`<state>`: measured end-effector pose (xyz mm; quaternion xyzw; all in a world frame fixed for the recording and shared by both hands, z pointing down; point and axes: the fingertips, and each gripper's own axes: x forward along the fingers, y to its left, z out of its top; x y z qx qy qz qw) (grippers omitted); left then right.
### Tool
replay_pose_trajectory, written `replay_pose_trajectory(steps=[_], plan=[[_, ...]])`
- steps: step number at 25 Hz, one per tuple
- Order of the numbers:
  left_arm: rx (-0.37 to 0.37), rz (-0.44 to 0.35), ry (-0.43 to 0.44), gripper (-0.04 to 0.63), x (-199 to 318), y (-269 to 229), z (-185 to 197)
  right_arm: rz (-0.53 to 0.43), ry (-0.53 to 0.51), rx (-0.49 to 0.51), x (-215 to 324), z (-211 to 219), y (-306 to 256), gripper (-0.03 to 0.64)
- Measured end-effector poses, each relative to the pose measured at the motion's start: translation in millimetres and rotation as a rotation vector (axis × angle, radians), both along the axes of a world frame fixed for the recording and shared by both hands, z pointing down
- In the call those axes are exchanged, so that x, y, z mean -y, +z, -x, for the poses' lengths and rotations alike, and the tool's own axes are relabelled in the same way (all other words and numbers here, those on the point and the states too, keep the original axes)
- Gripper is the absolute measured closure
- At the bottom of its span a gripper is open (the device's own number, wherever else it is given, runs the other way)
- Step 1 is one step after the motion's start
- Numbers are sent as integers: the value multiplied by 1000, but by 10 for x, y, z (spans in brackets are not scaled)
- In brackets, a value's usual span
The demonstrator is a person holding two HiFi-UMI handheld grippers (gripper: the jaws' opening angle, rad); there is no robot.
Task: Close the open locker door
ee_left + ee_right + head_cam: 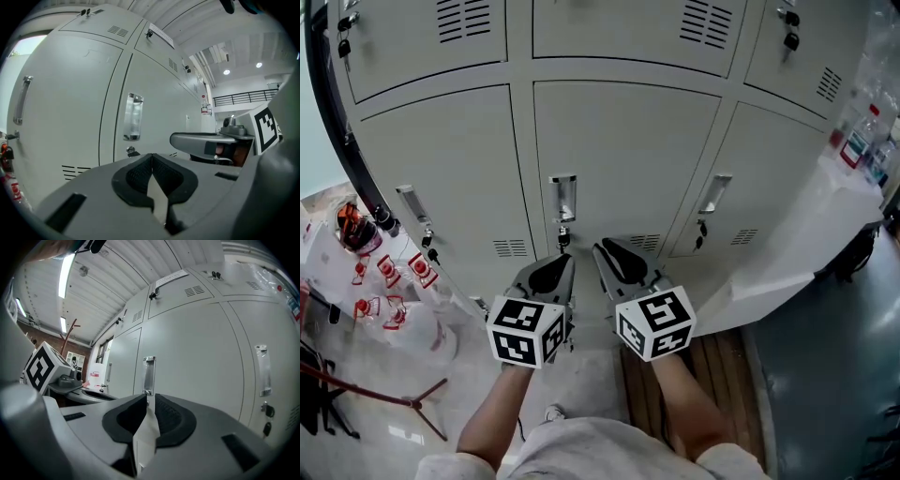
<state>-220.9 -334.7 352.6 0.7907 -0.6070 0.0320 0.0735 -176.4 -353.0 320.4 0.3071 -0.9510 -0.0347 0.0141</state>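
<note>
**Closing the door: approach notes**

The open locker door (pixel 787 248) sits at the right of the head view, standing out from the locker bank (pixel 619 141). Its free edge lies at lower centre-right, near the right gripper (pixel 602 251). We judge a flat push best: press the jaws' side on the door's broad face near the free edge, swing it towards the bank, and ease off at the latch. The right gripper's jaws stand a narrow slit apart, with nothing between them. The left gripper (pixel 566 261) has its jaws together and empty, below the centre handle (pixel 562 199).

Wall of grey metal lockers (pixel 619 159) close ahead, open pale locker door (pixel 811 234) jutting out right, clear red-printed plastic bags (pixel 394 291) crowding left, dark floor (pixel 825 384) free beyond the door.
</note>
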Motion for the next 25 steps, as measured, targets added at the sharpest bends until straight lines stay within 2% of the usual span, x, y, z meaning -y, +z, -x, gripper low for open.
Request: replay_pose_trajectory(steps=[16, 25], plan=[[-3, -17, -35, 588, -155, -26, -810, 1, -26, -26, -278, -890, 72, 611], [21, -20, -32, 589, -229, -51, -1137, 7, -38, -12, -361, -1196, 96, 612]])
